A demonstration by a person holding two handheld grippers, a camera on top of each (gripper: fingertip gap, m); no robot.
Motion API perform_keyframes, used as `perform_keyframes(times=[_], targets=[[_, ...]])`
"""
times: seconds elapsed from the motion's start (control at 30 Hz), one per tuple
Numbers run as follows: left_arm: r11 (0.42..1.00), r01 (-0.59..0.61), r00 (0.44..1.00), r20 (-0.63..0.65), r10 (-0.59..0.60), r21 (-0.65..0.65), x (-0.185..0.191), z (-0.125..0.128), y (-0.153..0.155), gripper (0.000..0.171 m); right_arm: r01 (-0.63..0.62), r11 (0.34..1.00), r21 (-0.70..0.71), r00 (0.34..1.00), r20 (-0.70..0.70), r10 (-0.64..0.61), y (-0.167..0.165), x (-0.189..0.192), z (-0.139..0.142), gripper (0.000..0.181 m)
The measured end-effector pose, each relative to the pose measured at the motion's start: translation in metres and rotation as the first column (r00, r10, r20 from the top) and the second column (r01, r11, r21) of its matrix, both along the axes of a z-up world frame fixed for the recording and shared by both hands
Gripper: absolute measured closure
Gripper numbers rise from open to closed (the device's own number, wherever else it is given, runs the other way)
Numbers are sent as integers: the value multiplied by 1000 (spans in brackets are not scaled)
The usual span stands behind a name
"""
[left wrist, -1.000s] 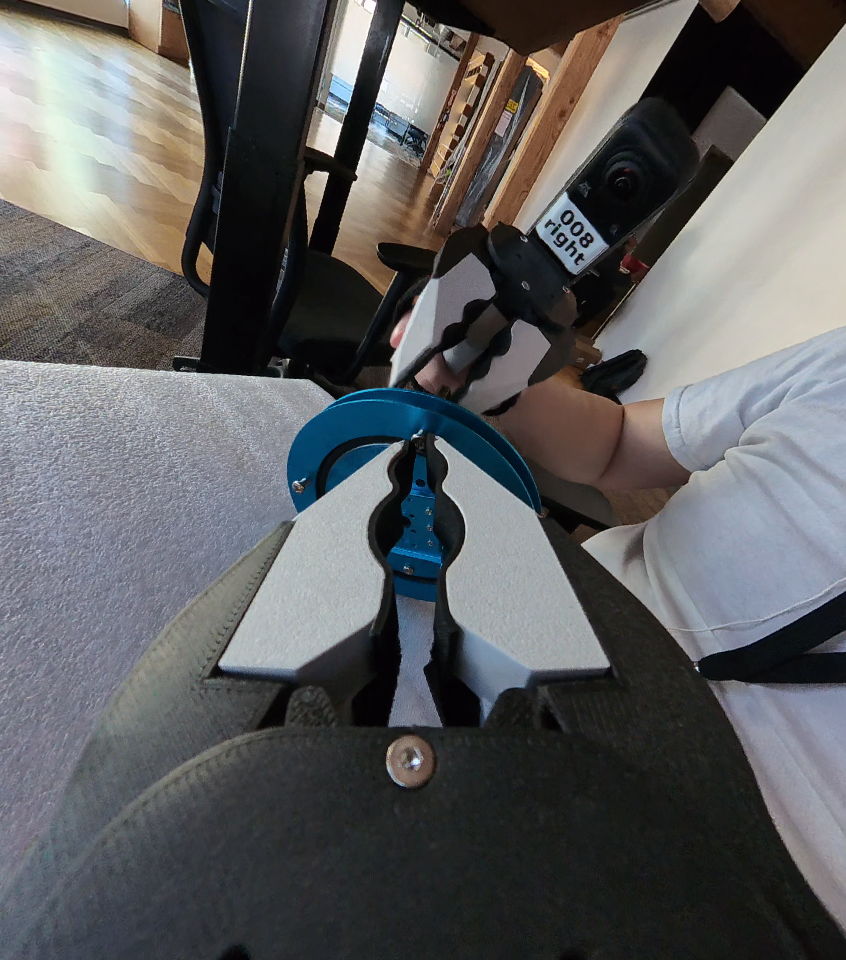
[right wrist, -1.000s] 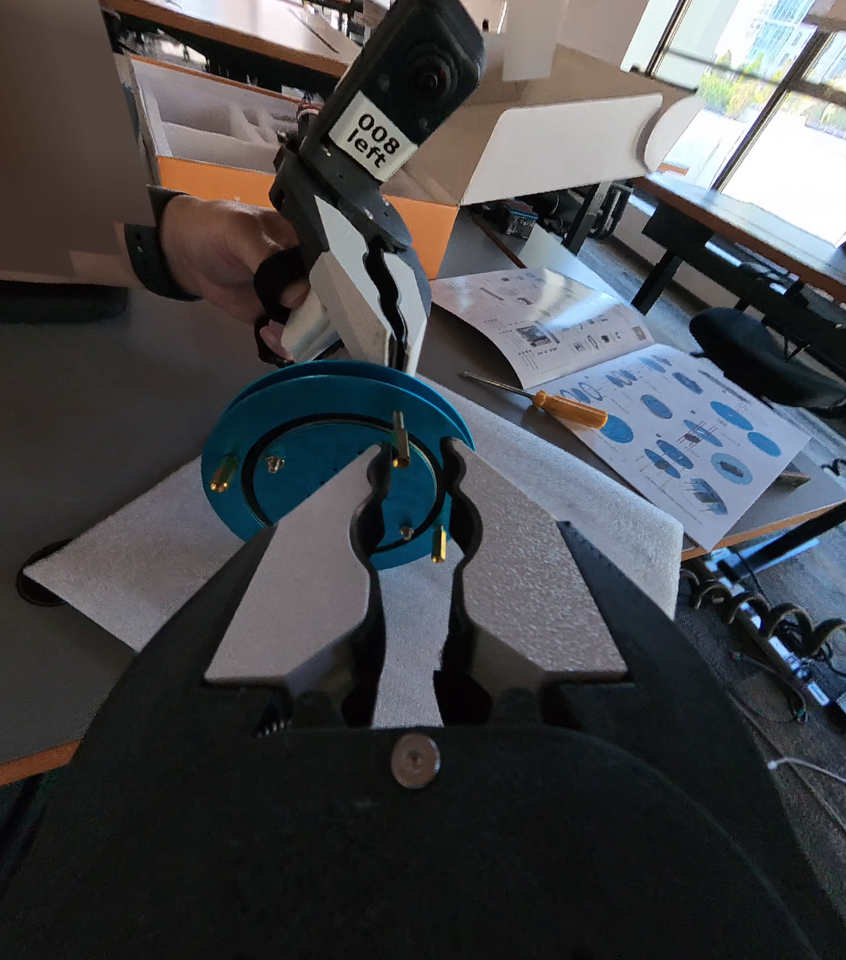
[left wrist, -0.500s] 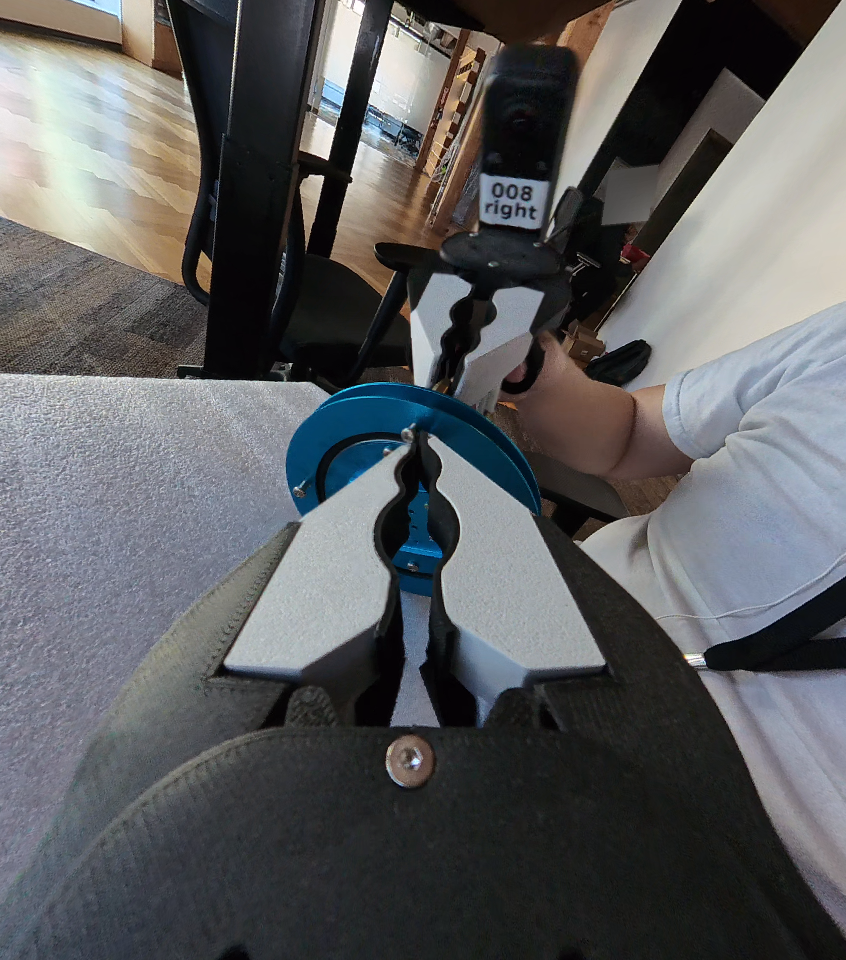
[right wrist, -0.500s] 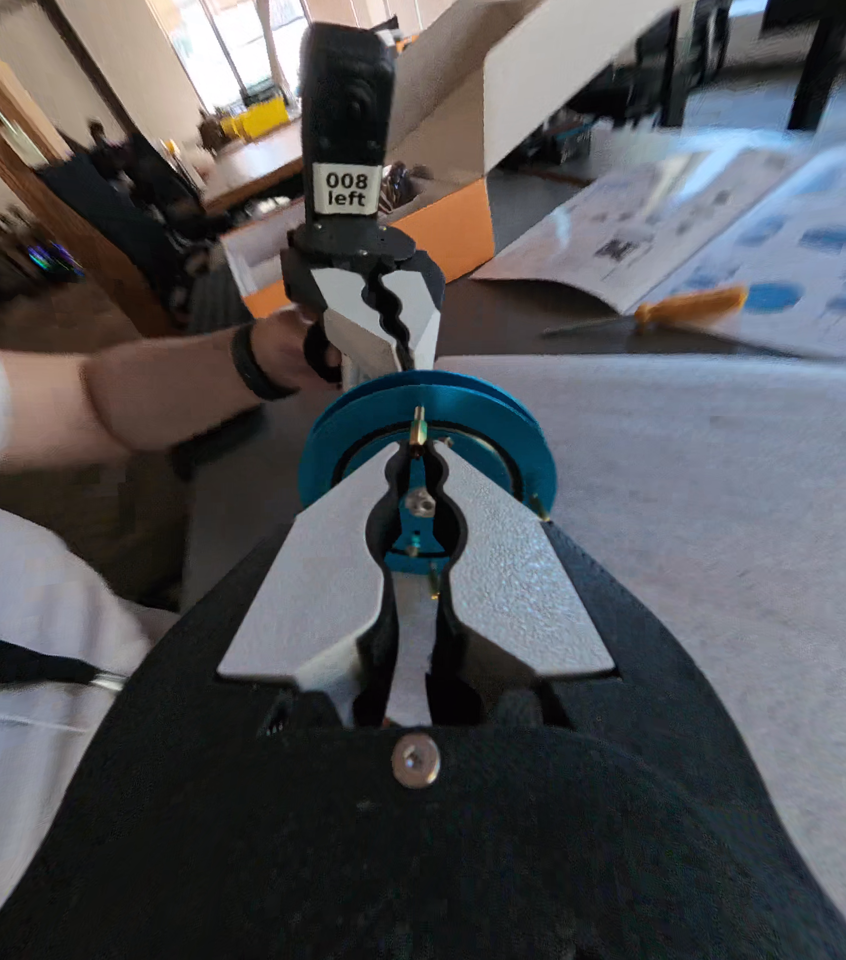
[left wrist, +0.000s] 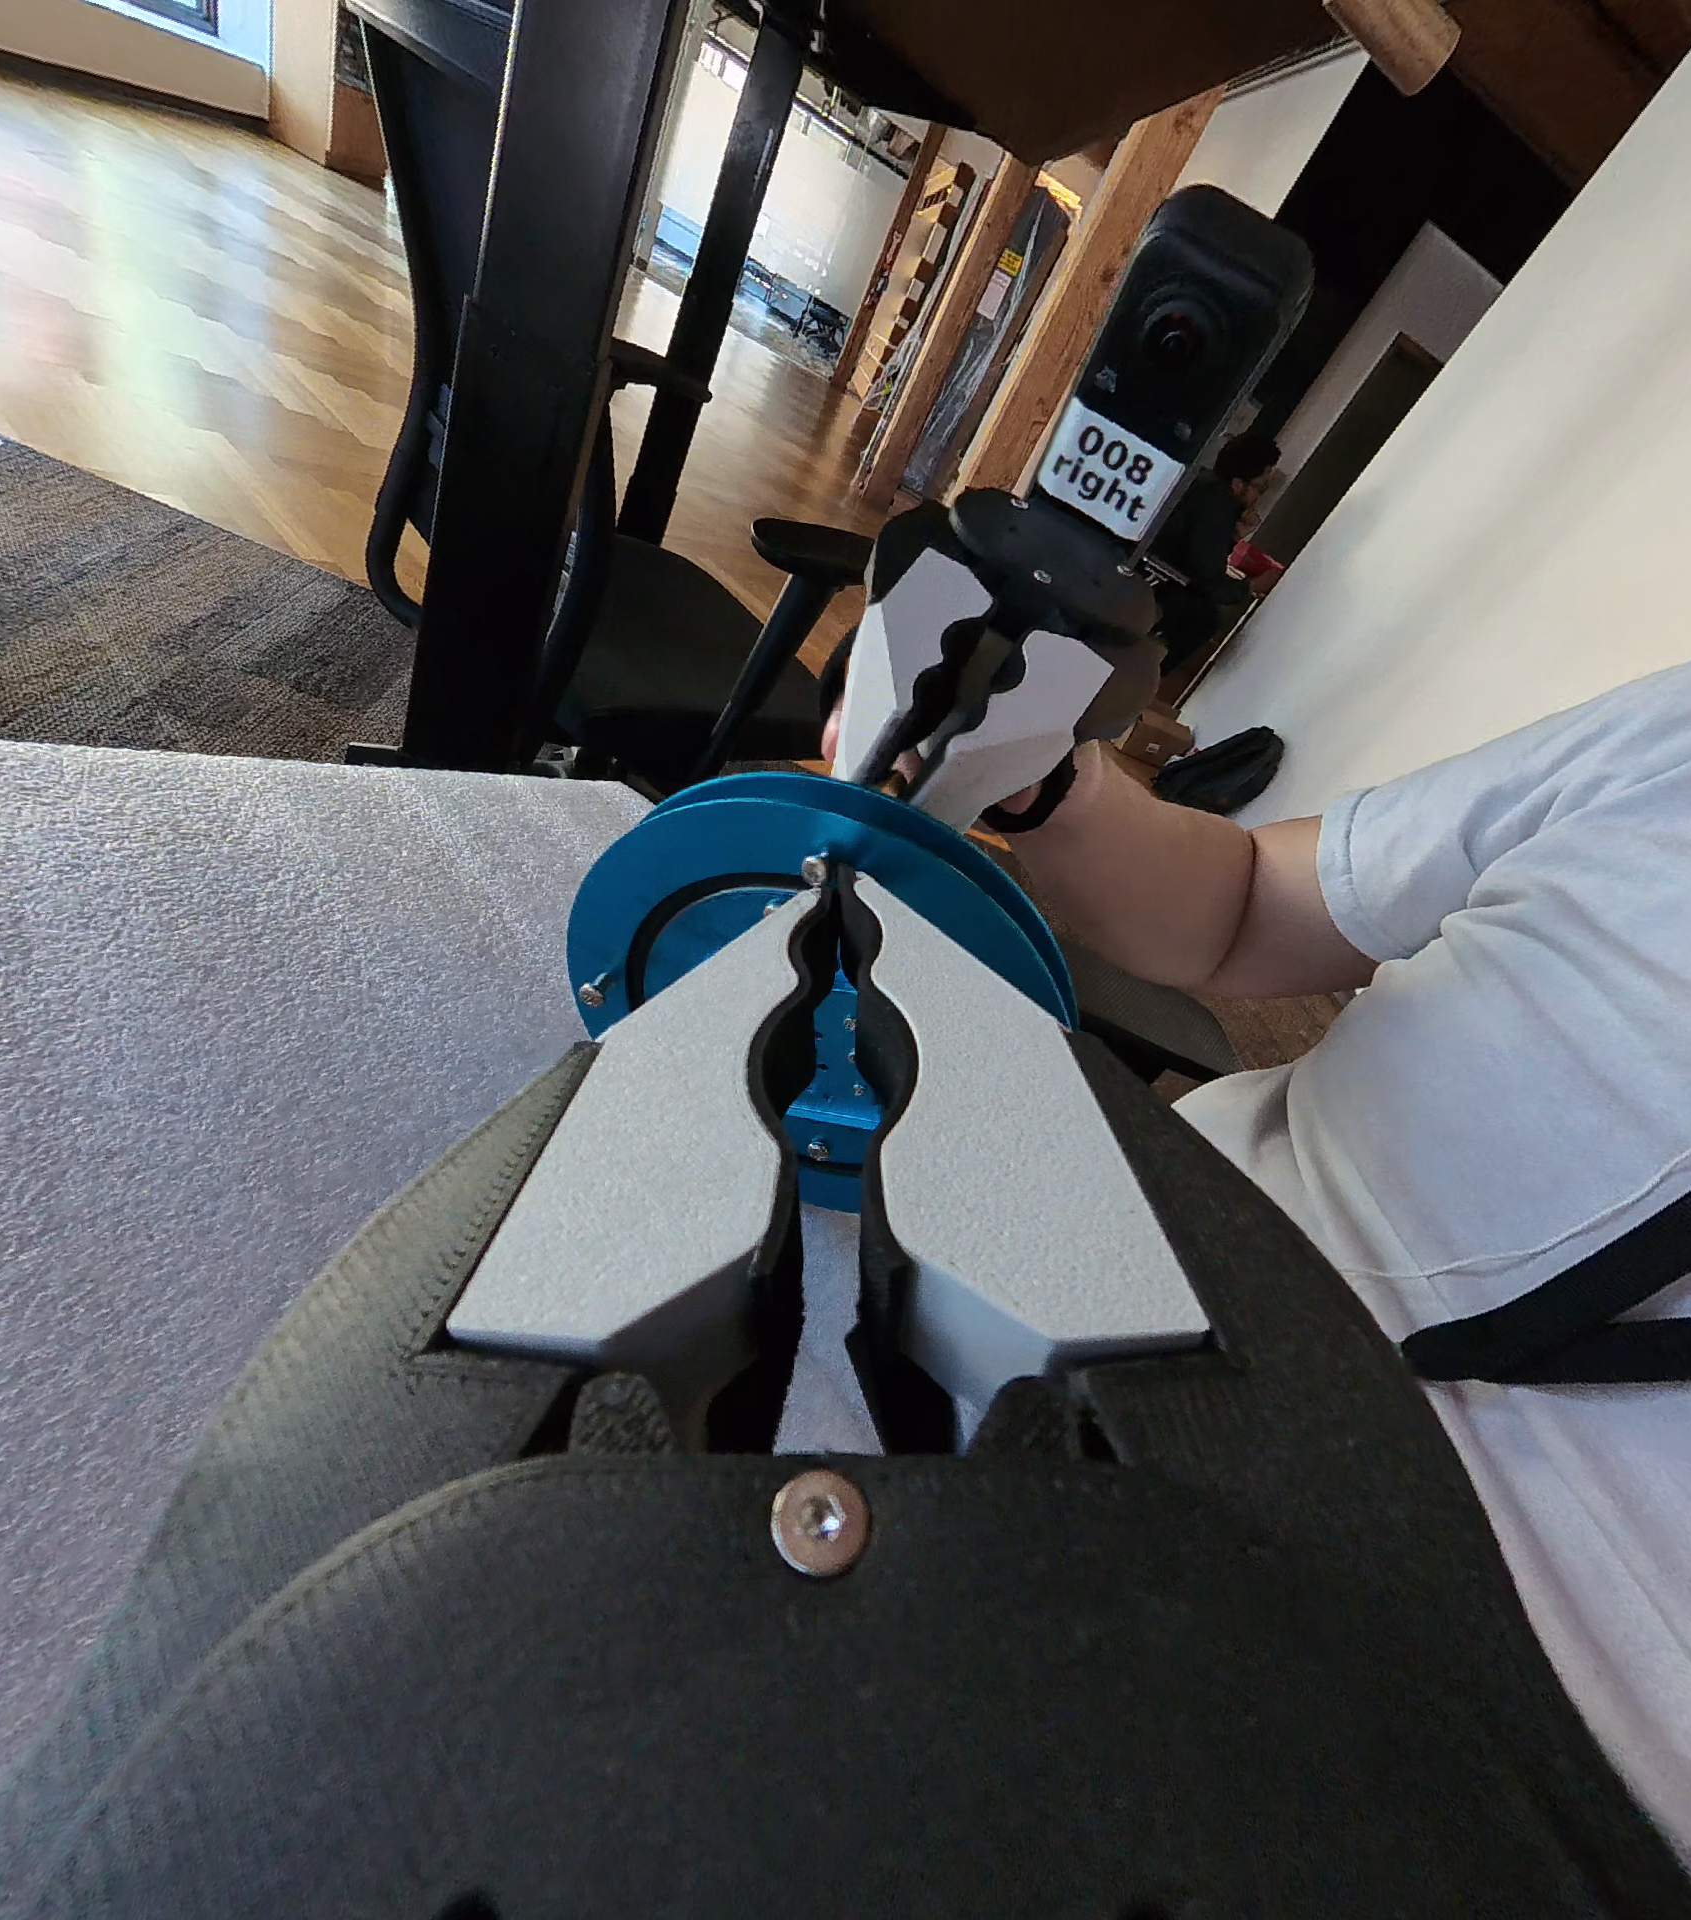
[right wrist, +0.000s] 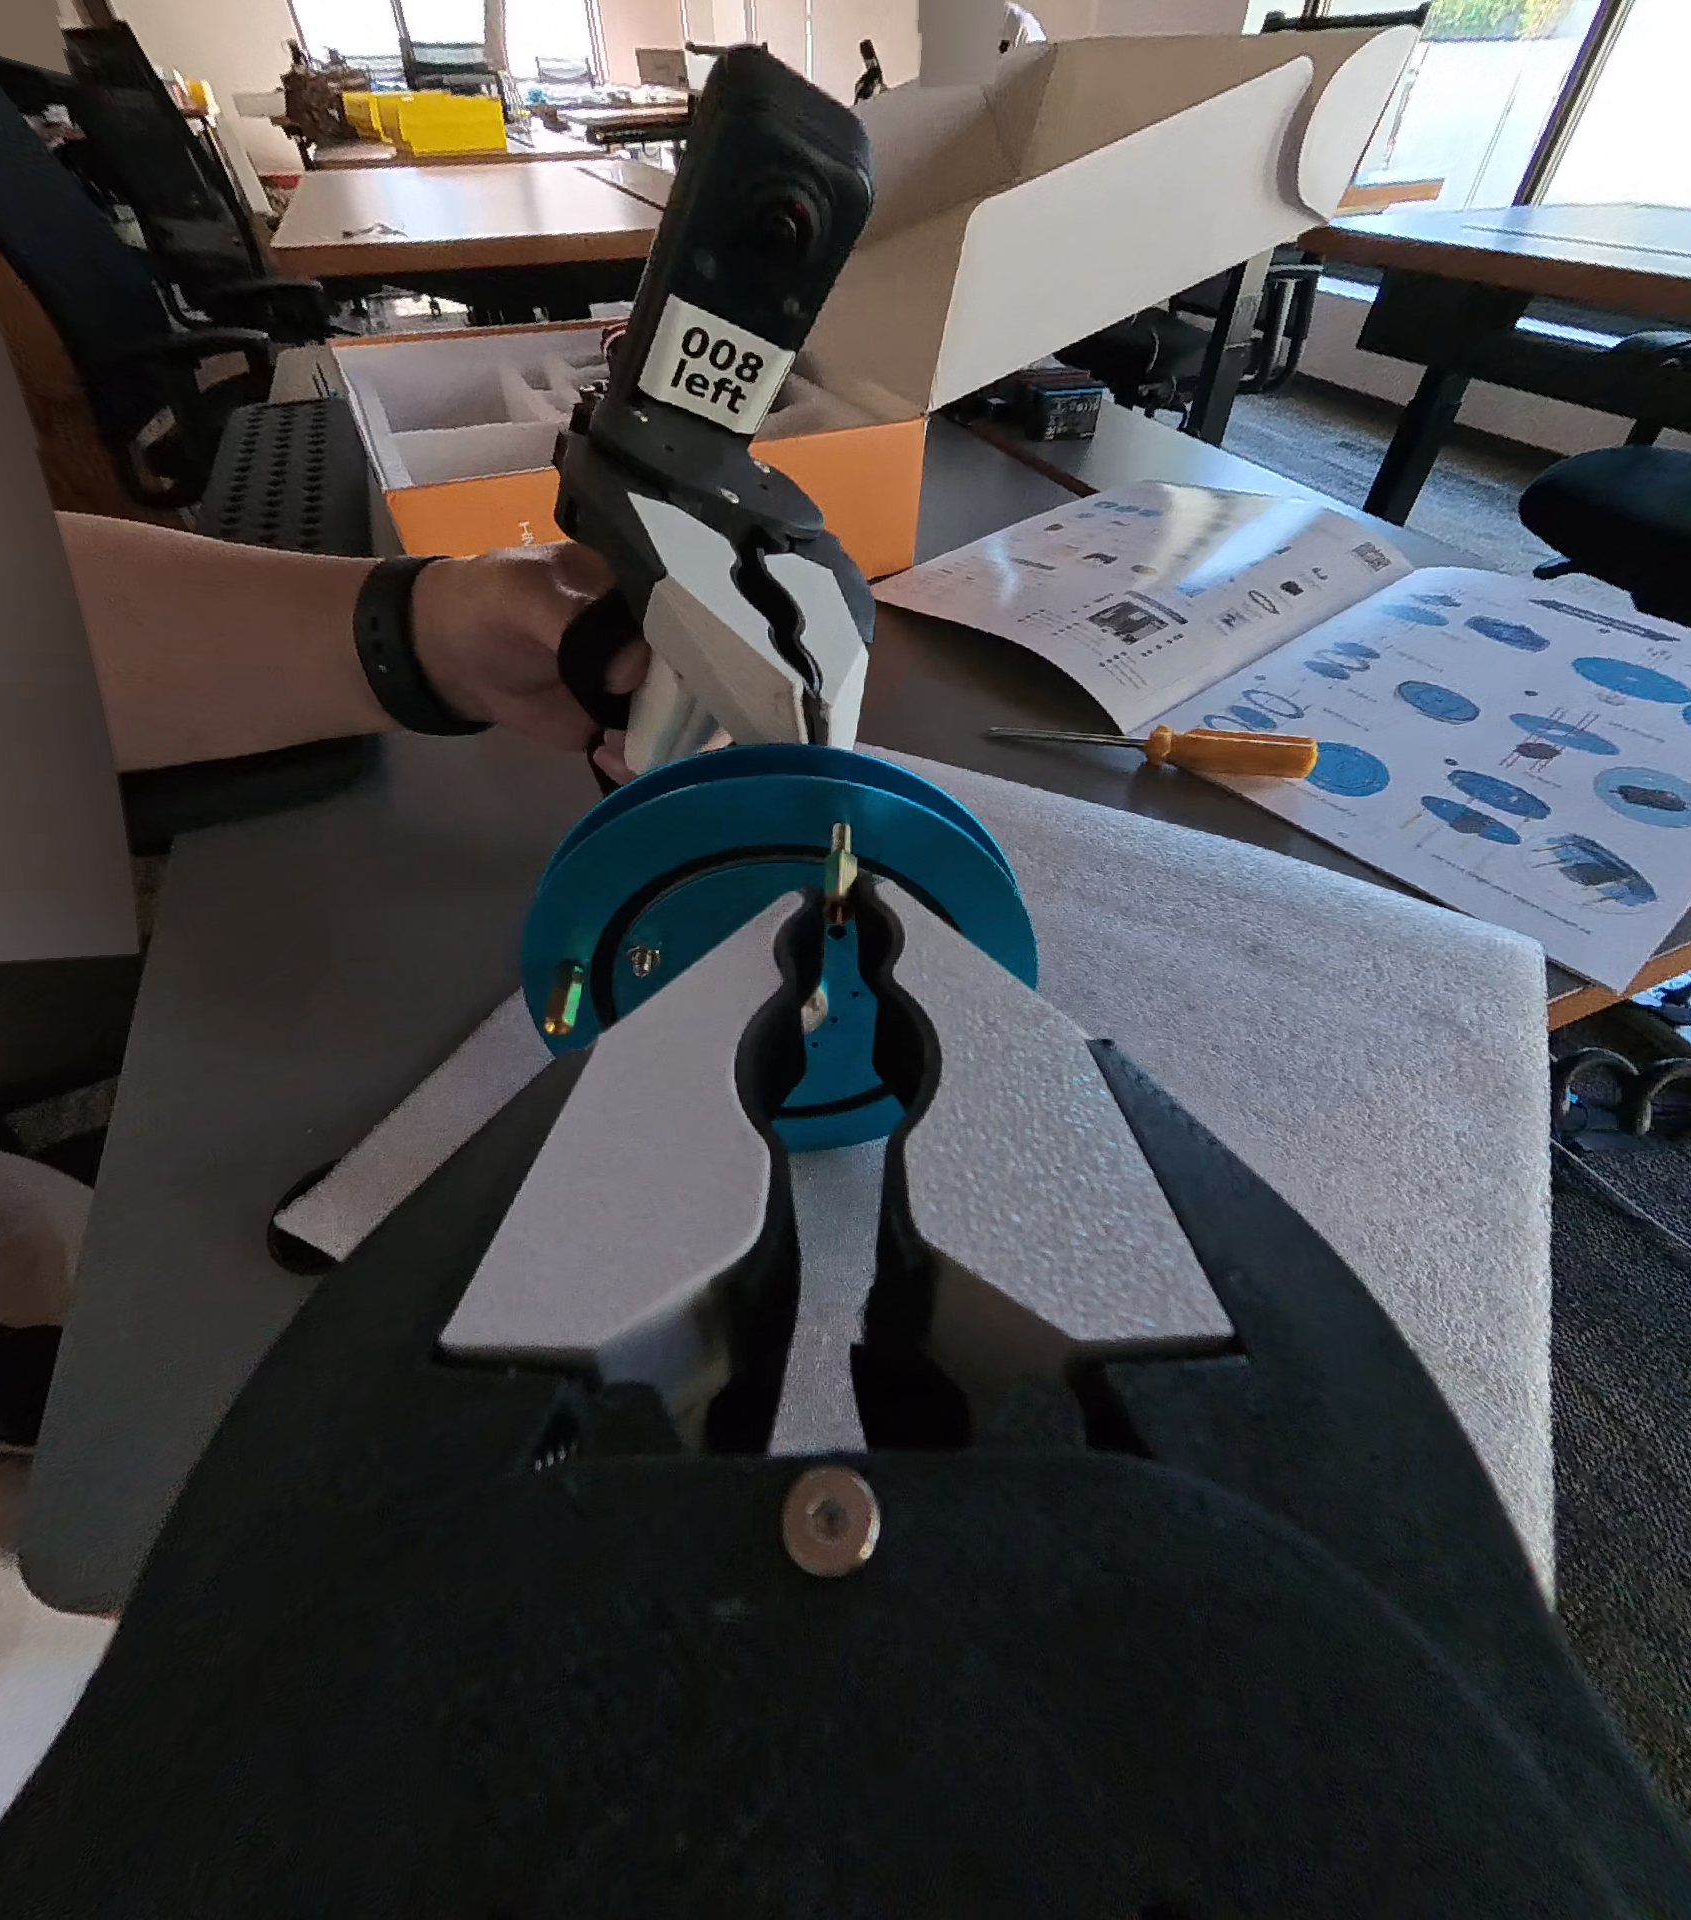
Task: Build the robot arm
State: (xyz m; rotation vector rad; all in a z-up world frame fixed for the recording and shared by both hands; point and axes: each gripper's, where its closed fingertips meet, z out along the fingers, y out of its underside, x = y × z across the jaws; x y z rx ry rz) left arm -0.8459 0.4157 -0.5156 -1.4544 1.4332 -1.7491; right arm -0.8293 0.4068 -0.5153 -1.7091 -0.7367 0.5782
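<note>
A blue metal disc assembly [left wrist: 716, 873] of two parallel discs stands on edge on a grey foam mat [left wrist: 197, 987]. My left gripper [left wrist: 830, 888] is shut on its top rim, at a silver screw [left wrist: 817, 868]. In the right wrist view the assembly [right wrist: 716, 831] shows brass standoffs. My right gripper [right wrist: 841, 899] is shut on the top brass standoff [right wrist: 838, 868] from the opposite side. Each gripper also shows in the other's view, tips at the top rim: the right one [left wrist: 908, 779] and the left one [right wrist: 815, 717].
The foam mat [right wrist: 1236, 987] lies on a grey table [right wrist: 301, 987]. Behind it are an orange-handled screwdriver [right wrist: 1225, 750], an open booklet [right wrist: 1443, 707] and an open orange and white box [right wrist: 664, 488]. A person's white shirt [left wrist: 1547, 1039] is at the right. My left and right fingertips are right by each other. From the left gripper's tips to the orange-handled screwdriver [right wrist: 1225, 750] is close to 25 centimetres.
The right gripper has swung around the disc assembly, closed on the top standoff, and now tilts differently. The left gripper has kept its grip and the assembly stays on edge.
</note>
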Motion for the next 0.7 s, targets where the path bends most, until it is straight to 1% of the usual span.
perform_keyframes(times=[0.07,0.13,0.23,0.33,0.43,0.7], targets=[[1000,1,1000,5,-1,-21,-1,0,1,171,-13,1000,-16,1000,-9,12,-1,0,0,177],[999,-16,1000,14,17,-32,-1,1,7,161,-46,998,-47,998,-42,44,-3,0,-1,177],[1000,-15,999,43,15,2,-3,5,10,158,-109,990,-85,990,-93,101,-4,-1,-1,178],[999,45,998,53,-46,17,-4,7,1,163,-141,984,-105,984,-127,127,-2,-2,-1,177],[999,50,998,43,-51,20,-1,4,0,165,-160,982,-105,978,-152,143,-1,-2,-1,177],[992,82,996,40,-78,-95,1,3,-1,168,-156,983,-94,977,-159,140,-1,0,-2,177]])
